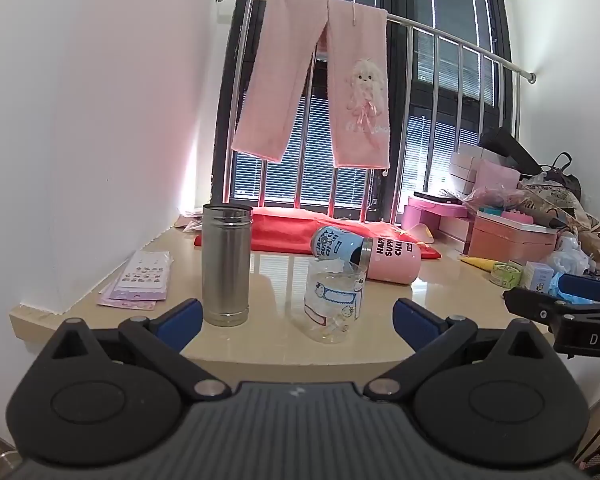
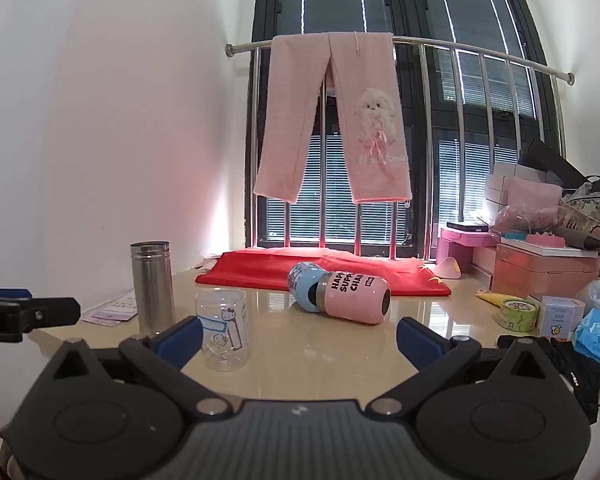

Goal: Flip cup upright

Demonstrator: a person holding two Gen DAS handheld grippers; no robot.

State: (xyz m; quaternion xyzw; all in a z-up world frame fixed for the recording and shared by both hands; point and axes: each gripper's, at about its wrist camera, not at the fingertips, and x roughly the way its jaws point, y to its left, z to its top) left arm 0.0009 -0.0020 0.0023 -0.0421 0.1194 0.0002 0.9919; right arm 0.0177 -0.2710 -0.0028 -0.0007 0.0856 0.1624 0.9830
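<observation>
Left tongs (image 1: 298,322) spread wide, nothing between the pads. Right tongs (image 2: 300,338) likewise wide and empty. Both hang at the near edge of the bench (image 2: 339,360), short of every object.

Nearest item: clear plastic cup (image 1: 333,300) with cartoon print, standing; looks empty. To its left a steel tumbler (image 1: 226,264), upright, contents hidden.

Further back: pink cup (image 2: 353,298) lying on its side, long axis roughly left-right across the bench, dark open mouth toward the right as the right wrist view shows it. A blue cup (image 2: 305,286), also toppled, touches its left end. Insides of both too dark to tell.

Judgement: the pink cup lies ahead and slightly right of centre for the right tongs; for the left, the clear cup stands in the way. Right hand better placed.

Behind: red cloth (image 2: 323,272) by the window.
</observation>
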